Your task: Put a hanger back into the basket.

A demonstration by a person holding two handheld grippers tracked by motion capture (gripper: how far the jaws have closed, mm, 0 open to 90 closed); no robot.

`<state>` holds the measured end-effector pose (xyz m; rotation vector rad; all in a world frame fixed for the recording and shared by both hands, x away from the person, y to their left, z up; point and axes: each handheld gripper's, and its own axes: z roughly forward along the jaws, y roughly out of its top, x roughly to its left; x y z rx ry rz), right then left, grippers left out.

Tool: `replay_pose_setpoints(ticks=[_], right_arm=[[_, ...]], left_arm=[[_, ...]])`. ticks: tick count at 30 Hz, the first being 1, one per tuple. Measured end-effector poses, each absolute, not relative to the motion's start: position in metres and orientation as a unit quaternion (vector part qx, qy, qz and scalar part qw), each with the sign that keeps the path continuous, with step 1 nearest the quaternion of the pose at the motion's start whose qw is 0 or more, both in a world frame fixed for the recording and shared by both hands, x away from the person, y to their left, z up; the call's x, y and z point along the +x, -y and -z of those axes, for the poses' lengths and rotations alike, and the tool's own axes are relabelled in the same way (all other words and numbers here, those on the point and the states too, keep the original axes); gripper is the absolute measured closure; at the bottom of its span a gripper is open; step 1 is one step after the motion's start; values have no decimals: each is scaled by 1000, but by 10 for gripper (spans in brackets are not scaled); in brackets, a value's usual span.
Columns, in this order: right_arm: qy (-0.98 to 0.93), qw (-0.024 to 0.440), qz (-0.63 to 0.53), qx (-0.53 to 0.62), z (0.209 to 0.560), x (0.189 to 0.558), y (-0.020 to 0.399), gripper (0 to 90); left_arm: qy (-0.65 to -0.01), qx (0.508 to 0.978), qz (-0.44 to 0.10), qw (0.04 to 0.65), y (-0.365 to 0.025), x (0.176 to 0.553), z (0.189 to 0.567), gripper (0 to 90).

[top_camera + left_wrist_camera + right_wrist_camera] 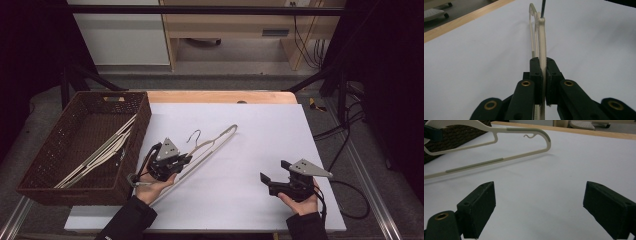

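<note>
A white sheet point(240, 150) covers most of a wooden table point(220, 96), whose bare far edge runs along the top of the sheet. At the sheet's left side stands a brown woven basket point(50, 160), rectangular and open-topped, with several pale hangers point(100, 150) lying slantwise inside it. Just right of the basket, a cream plastic hanger point(215, 142) rests over the sheet – its metal hook point(195, 136) points toward the far edge, and one end reaches toward the sheet's middle. The left gripper point(182, 161), held in the person's left hand point(152, 190), is clamped on this hanger: in the left gripper view the two black pads press on either side of the hanger's thin arm point(543, 50), which runs straight away from the jaws. The right gripper point(266, 181), held in the right hand point(300, 202), sits well apart at the sheet's near right – its jaws stand wide, with only bare sheet between them in the right gripper view, and the hanger point(499, 160) lies beyond them
</note>
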<state>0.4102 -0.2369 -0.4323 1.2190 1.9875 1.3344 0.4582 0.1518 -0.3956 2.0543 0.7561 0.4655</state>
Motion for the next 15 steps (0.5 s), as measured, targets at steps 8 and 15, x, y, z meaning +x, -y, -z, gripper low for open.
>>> replay_pose_setpoints(ticks=[8, 15], right_arm=[[-718, 227, -488, 441, 429, 408, 239, 107], [-715, 234, -490, 441, 426, 407, 242, 102]], left_arm=[[-291, 816, -197, 459, -161, 445, 372, 862], [-275, 809, -211, 474, -166, 429, 349, 862]])
